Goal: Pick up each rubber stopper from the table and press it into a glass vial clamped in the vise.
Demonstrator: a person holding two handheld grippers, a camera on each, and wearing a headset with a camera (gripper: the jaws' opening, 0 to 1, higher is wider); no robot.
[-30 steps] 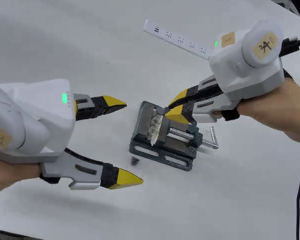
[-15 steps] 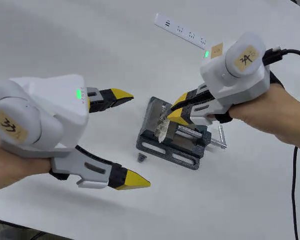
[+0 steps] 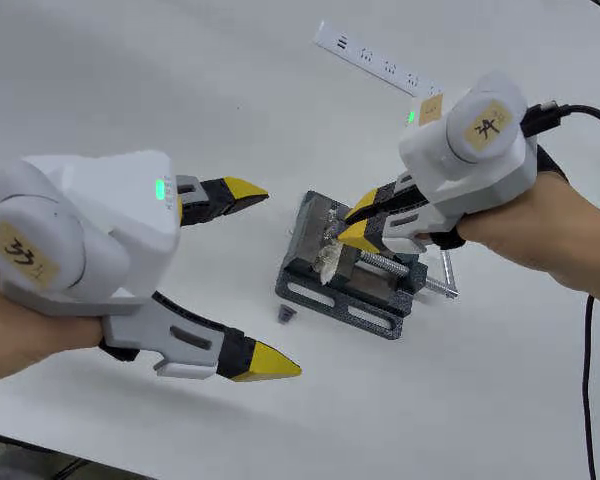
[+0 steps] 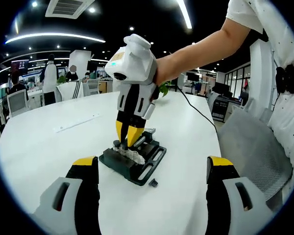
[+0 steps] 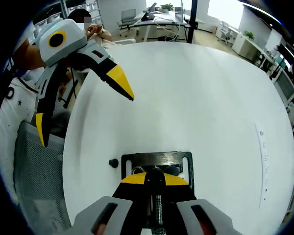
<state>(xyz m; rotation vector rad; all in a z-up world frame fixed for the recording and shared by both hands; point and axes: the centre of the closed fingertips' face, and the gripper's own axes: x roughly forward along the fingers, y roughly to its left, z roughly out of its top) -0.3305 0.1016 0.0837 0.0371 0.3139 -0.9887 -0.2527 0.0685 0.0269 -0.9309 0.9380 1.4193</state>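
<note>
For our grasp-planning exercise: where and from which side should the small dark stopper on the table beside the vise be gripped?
Pinch the loose stopper across its round sides, probably from above: it sits low on the table, close to the vise base, so a level approach looks cramped.

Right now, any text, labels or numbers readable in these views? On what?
"33", handwritten: left round sticker, on the back of the left gripper.
"34", handwritten: right round sticker, on the back of the right gripper.
Small tan sticker beside the right gripper's green light: nothing legible.
Power strip on the table: markings too small to read.
</note>
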